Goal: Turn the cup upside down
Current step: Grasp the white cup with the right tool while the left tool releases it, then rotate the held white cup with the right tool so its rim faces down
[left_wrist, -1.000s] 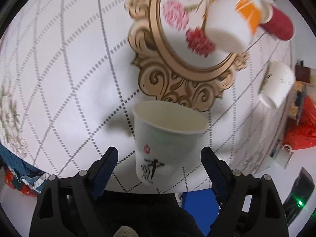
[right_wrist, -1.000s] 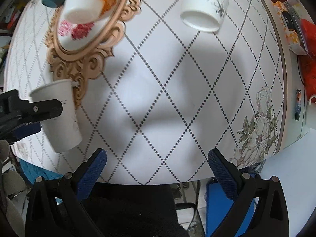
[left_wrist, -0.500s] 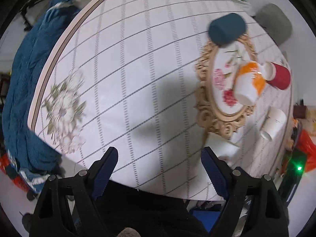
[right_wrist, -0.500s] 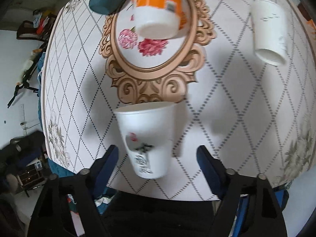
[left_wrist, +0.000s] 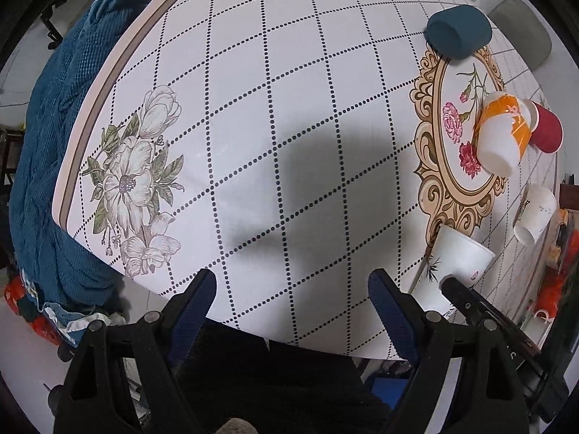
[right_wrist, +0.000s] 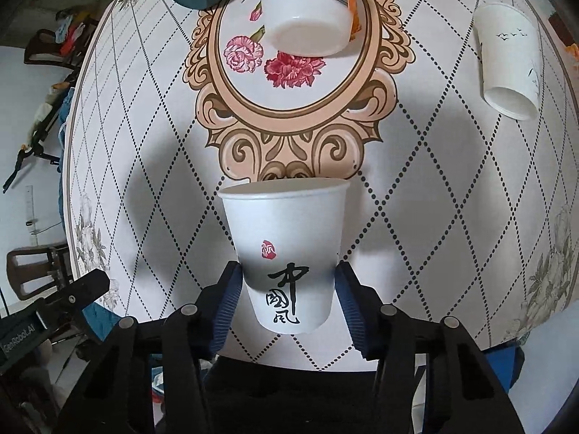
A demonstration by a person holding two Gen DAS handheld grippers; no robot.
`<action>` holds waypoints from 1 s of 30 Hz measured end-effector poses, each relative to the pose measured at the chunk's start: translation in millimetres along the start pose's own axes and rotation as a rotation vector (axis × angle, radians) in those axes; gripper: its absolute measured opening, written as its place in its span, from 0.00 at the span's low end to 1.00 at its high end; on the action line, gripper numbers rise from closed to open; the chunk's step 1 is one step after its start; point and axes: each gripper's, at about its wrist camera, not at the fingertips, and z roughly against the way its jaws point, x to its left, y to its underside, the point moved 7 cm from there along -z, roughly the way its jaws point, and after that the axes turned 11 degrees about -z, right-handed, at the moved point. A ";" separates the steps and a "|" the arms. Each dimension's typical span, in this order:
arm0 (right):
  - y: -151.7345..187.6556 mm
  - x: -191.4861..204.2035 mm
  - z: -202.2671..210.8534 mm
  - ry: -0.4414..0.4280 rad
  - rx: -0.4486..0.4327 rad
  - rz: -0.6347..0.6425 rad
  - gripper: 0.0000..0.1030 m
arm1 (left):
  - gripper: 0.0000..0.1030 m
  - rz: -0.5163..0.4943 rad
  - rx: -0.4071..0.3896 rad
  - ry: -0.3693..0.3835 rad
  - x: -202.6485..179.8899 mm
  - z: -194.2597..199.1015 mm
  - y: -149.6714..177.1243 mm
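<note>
We count five cups on the desk [right_wrist: 452, 188]. One is a white paper cup with black brush lettering [right_wrist: 286, 253], standing rim-down near the front edge. One is an orange-and-white cup [right_wrist: 307, 11], upturned on the oval flower print at the desk's middle. One is a white paper cup with small birds printed on it [right_wrist: 506, 61], upturned toward the right edge. One is a red cup [left_wrist: 544, 128], lying on its side toward the far edge. One is a dark teal cup [left_wrist: 457, 30], on its side toward the far left corner. We count two claws: the right claw [right_wrist: 287, 289] and the left claw [left_wrist: 291, 298].
</note>
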 end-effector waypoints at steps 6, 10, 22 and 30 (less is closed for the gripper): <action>0.9 1.0 0.2 0.011 -0.001 -0.008 0.54 | 0.83 -0.008 -0.008 -0.003 5.1 1.8 -0.5; 1.3 1.0 -0.1 0.011 0.000 -0.021 0.55 | 0.83 -0.014 -0.008 -0.001 4.8 1.2 -0.6; 11.5 21.0 78.1 0.148 -0.114 0.347 0.82 | 0.83 -0.087 -0.117 -0.043 -0.9 9.4 -22.4; 70.0 72.9 53.1 0.861 -0.319 1.760 0.86 | 0.83 -0.086 -0.096 -0.076 7.4 -18.0 -22.1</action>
